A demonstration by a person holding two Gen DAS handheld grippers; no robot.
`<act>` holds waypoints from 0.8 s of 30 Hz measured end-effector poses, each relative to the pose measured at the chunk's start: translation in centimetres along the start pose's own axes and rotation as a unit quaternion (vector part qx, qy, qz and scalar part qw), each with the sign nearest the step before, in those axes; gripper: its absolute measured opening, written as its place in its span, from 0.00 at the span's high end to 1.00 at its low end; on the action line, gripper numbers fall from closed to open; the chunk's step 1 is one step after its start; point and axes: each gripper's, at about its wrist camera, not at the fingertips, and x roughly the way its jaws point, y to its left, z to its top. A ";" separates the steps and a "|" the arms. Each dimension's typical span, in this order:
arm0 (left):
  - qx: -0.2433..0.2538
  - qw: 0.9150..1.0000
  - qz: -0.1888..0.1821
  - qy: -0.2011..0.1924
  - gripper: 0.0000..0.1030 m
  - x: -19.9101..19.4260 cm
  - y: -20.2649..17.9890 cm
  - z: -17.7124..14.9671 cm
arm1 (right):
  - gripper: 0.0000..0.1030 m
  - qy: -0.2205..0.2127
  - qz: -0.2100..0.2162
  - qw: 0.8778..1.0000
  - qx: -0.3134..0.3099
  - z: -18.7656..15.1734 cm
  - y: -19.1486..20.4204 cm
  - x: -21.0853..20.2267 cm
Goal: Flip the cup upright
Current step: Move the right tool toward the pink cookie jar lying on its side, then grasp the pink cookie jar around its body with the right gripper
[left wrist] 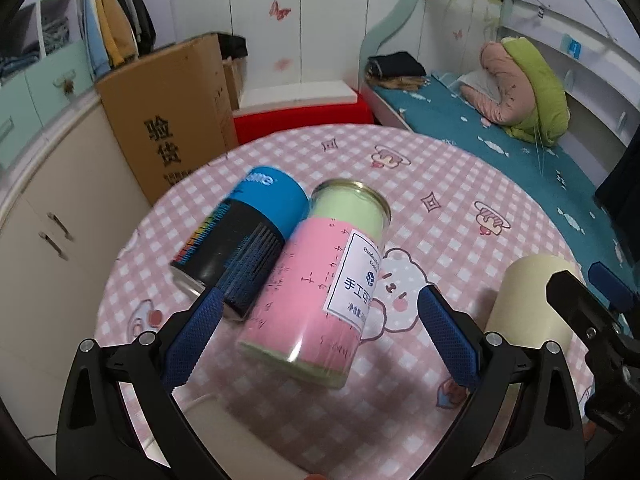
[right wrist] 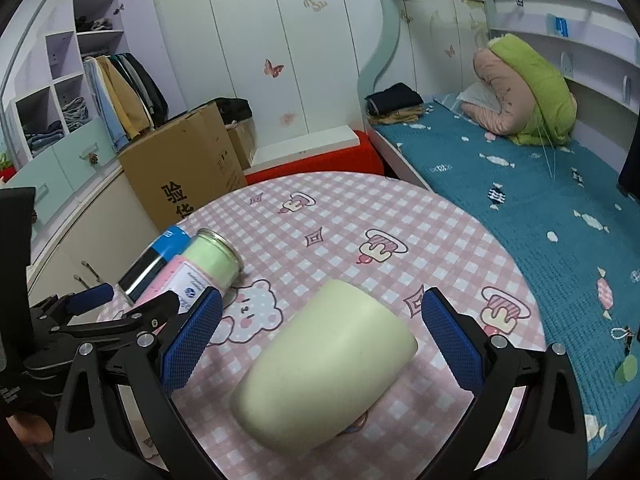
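A pale cream cup [right wrist: 326,364] lies on its side on the round pink checked table [right wrist: 340,216], between the spread fingers of my right gripper [right wrist: 320,336], which is open and not touching it. The cup also shows at the right edge of the left wrist view [left wrist: 528,304]. My left gripper [left wrist: 320,336] is open, its fingers either side of a pink and green can [left wrist: 316,288] lying on its side. A blue and black can [left wrist: 240,240] lies against that can on its left.
A cardboard box [left wrist: 168,120] and a red and white box [left wrist: 300,108] stand beyond the table's far edge. A bed with a teal cover [right wrist: 520,200] runs along the right. Cabinets [left wrist: 48,208] are on the left.
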 end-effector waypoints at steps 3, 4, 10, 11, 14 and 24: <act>0.001 1.000 0.002 0.013 0.06 1.3 0.0 0.2 | 0.06 0.005 0.003 1.000 0.004 0.0 -0.4 0.8; 0.001 1.000 0.005 0.017 0.06 1.6 0.0 0.3 | 0.06 0.007 0.004 1.000 0.004 -0.1 -0.5 1.0; -0.002 0.998 0.027 0.052 0.24 3.2 0.0 0.5 | 0.06 0.014 0.008 1.000 0.010 -0.3 -1.1 1.8; -0.006 0.998 0.024 0.053 0.24 3.3 0.2 0.6 | 0.06 0.015 0.008 1.000 0.011 -0.3 -1.2 1.8; -0.011 0.998 0.025 0.060 0.23 3.5 0.3 0.7 | 0.06 0.015 0.010 1.000 0.017 -0.4 -1.6 2.0; 0.009 0.996 0.053 0.071 0.23 4.6 -0.9 0.9 | 0.06 0.018 0.015 0.999 0.024 -0.7 -2.2 2.0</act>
